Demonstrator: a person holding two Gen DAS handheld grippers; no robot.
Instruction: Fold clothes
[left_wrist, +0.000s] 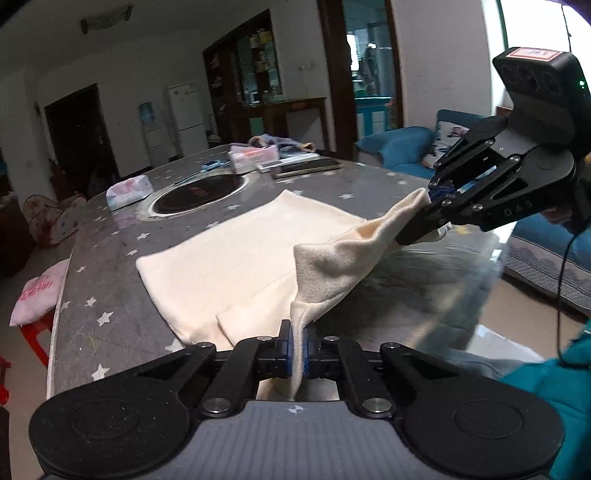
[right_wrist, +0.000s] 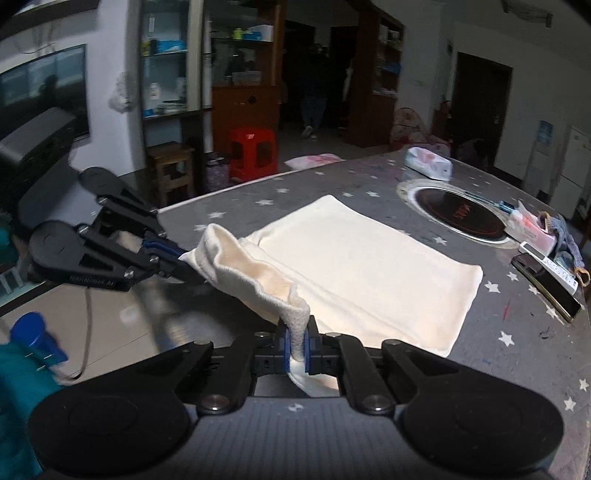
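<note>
In the left wrist view, the left claw (left_wrist: 300, 350) is sitting at the near edge, squeezing a pinch of the cloth (left_wrist: 236, 266) between its blue pads (left_wrist: 289, 350). The cloth is cream and soft. Most of it is lying flat on the counter (left_wrist: 107, 295), which is grey with white stars. Its near right edge is being lifted up off the counter. The right claw (left_wrist: 430, 201) is reaching in from the right and is pinching the other lifted corner, a bit farther away. The edge is hanging between the two claws. Far on the counter, a round black burner (left_wrist: 199, 194) is sitting past the cloth. A tissue pack (left_wrist: 129, 190) is lying to its left, and a phone (left_wrist: 306, 168) is lying to its right.

In the right wrist view, the right claw (right_wrist: 297, 349) is at the near edge, closed tight on a fold of the cloth (right_wrist: 362, 266). The left claw (right_wrist: 183, 260) is coming in from the left and is gripping the other corner. The raised edge is curling between them like a little tube. The rest of the cloth is lying flat in the middle of the counter (right_wrist: 517, 350). The burner (right_wrist: 461, 216) is sitting far right, with the tissue pack (right_wrist: 428, 162) behind it. A red stool (right_wrist: 253, 151) is standing on the floor beyond the counter.
</note>
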